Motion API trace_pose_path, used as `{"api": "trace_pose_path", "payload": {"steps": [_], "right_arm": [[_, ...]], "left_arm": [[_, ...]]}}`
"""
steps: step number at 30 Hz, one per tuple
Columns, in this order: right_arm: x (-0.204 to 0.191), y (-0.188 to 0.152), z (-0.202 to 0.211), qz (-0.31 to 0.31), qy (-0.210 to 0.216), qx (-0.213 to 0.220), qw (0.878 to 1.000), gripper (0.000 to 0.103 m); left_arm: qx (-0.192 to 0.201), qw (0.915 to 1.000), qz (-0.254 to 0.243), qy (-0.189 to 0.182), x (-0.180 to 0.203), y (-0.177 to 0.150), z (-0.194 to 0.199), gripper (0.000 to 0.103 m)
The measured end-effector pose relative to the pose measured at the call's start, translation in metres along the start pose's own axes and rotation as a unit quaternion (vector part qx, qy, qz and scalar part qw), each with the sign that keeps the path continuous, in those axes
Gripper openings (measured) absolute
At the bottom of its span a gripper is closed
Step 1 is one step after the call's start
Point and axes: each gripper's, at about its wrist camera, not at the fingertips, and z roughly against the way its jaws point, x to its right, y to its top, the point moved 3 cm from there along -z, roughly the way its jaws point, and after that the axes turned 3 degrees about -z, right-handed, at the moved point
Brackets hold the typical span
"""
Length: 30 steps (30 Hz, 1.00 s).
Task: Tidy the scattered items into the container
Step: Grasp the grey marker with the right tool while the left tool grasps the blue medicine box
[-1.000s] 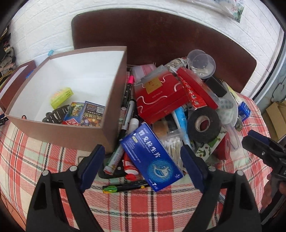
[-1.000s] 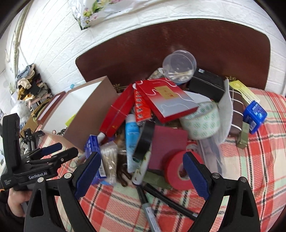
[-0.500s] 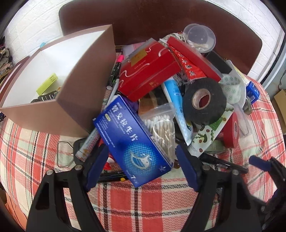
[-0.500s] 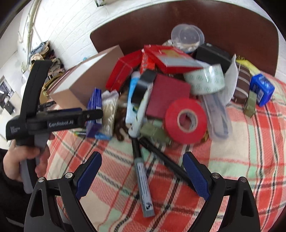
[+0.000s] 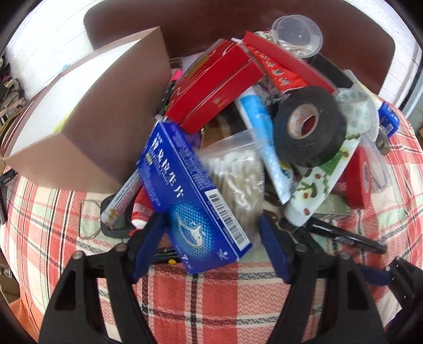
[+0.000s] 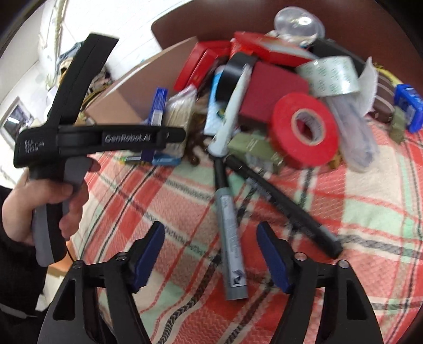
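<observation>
My left gripper (image 5: 211, 244) is open, its blue pads on either side of the near end of a blue medicine box (image 5: 193, 195) that leans on the pile. The brown cardboard box (image 5: 105, 127) stands just left of it, its inside mostly hidden. My right gripper (image 6: 211, 256) is open above a grey marker (image 6: 231, 246) lying on the plaid cloth, with a black pen (image 6: 283, 206) to its right. The left gripper's body (image 6: 105, 137) shows in the right wrist view, held by a hand.
The pile holds red boxes (image 5: 214, 84), black tape (image 5: 309, 127), a cotton swab bag (image 5: 238, 174), a blue tube (image 5: 267, 140), red tape (image 6: 304, 127), patterned tape (image 6: 330, 76) and a clear cup (image 5: 296, 34). A dark headboard (image 5: 211, 23) stands behind.
My left gripper moved forward and down so the blue medicine box now lies between its pads. My right gripper dropped closer to the cloth over the grey marker.
</observation>
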Motion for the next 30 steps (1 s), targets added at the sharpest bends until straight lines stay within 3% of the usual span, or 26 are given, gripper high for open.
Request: {"api": "trace_pose_path", "payload": {"steps": [4, 8, 10, 18, 22, 30], "right_arm": [[-0.004, -0.004, -0.008, 0.013, -0.017, -0.001, 1.0, 0.057], [-0.001, -0.002, -0.01, 0.019, -0.037, 0.001, 0.999, 0.031], [0.001, -0.003, -0.01, 0.019, -0.039, 0.002, 0.999, 0.026], [-0.001, -0.005, -0.009, 0.011, -0.02, 0.007, 1.0, 0.021], [-0.007, -0.006, -0.009, 0.014, -0.01, 0.006, 1.0, 0.018], [-0.019, -0.006, -0.006, 0.017, 0.005, 0.007, 1.0, 0.017]], "left_arm": [[0.002, 1.0, -0.003, -0.003, -0.002, -0.005, -0.001, 0.067], [0.006, 0.9999, -0.001, -0.01, -0.004, -0.008, 0.003, 0.059], [0.01, 0.9997, 0.002, -0.02, -0.007, -0.01, 0.007, 0.054], [0.02, 0.9984, 0.013, -0.052, -0.019, -0.019, 0.02, 0.039], [0.024, 0.9976, 0.026, -0.06, -0.027, -0.022, 0.027, 0.023], [0.04, 0.9947, 0.045, -0.084, -0.045, -0.027, 0.043, 0.017]]}}
